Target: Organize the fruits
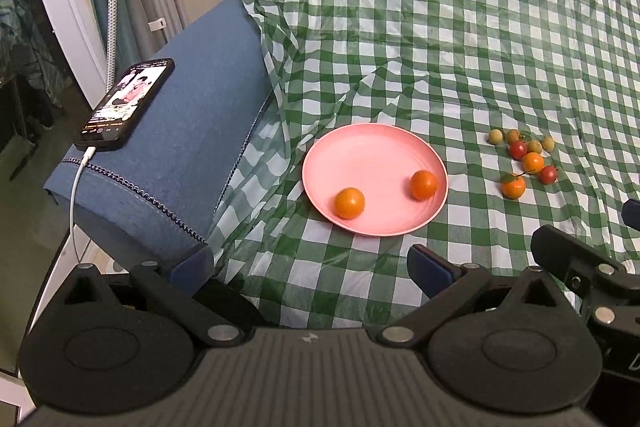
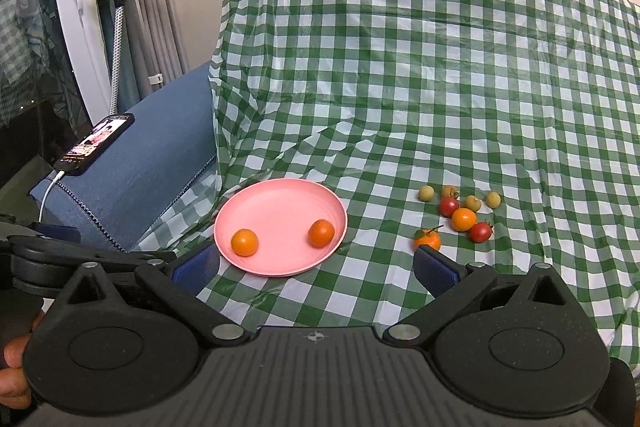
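Observation:
A pink plate (image 1: 372, 147) (image 2: 280, 203) lies on the green checked cloth with two orange fruits on it: one at its near left (image 1: 349, 202) (image 2: 244, 242), one at its right (image 1: 423, 184) (image 2: 321, 233). To the plate's right sits a loose cluster of small fruits (image 1: 524, 159) (image 2: 464, 215): oranges, red ones and yellowish ones. A leafy orange (image 1: 513, 186) (image 2: 428, 239) is nearest. My left gripper (image 1: 310, 269) is open and empty, short of the plate's near rim. My right gripper (image 2: 316, 265) stands wide open and empty, its pads either side of the plate's near edge.
A blue cushioned armrest (image 1: 192, 131) (image 2: 152, 163) borders the cloth on the left, with a phone (image 1: 128, 103) (image 2: 94, 143) on a white cable lying on it. Curtains and a white rack stand beyond. The right gripper's body (image 1: 580, 267) shows at the left wrist view's right edge.

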A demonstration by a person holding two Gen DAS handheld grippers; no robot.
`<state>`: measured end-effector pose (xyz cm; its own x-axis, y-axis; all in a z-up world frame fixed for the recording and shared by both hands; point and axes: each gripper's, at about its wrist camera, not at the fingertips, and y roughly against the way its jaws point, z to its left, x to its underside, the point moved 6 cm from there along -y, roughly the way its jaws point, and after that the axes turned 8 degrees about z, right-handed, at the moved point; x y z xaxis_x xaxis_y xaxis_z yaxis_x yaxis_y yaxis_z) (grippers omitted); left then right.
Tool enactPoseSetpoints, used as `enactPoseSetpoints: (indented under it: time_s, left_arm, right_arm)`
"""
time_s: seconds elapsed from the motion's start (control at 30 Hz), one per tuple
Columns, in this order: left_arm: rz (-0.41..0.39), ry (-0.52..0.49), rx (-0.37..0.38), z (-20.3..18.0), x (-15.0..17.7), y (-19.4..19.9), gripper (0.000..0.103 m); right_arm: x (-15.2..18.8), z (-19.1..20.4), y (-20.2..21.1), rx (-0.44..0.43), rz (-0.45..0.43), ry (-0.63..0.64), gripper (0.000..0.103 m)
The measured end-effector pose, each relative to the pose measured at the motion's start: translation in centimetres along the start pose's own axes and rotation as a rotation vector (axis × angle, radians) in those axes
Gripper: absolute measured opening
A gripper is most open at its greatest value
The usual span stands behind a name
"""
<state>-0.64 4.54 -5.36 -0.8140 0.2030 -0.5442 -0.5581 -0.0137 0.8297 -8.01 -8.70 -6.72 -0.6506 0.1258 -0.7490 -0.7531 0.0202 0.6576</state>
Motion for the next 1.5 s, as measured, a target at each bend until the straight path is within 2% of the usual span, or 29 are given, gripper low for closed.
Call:
enactPoseSetpoints:
  time_s: [1.03, 1.27, 1.5]
  left_arm:
    - [0.085, -0.028, 0.002, -0.9, -0.6, -3.5, 0.103]
    - [0.133, -0.057, 0.008, -2.8, -1.8, -5.0, 0.103]
    - [0.179, -0.094, 0.061, -7.6, -4.8, -7.1, 0.103]
  right_arm:
    - [0.5, -1.5, -3.5, 0.002, 0.08, -0.064, 0.102]
    - [0.5, -4.7, -4.7, 0.057, 0.062, -0.118, 0.102]
    - [-0.1, -11.5, -6.9, 0.161, 0.034, -0.2, 0.102]
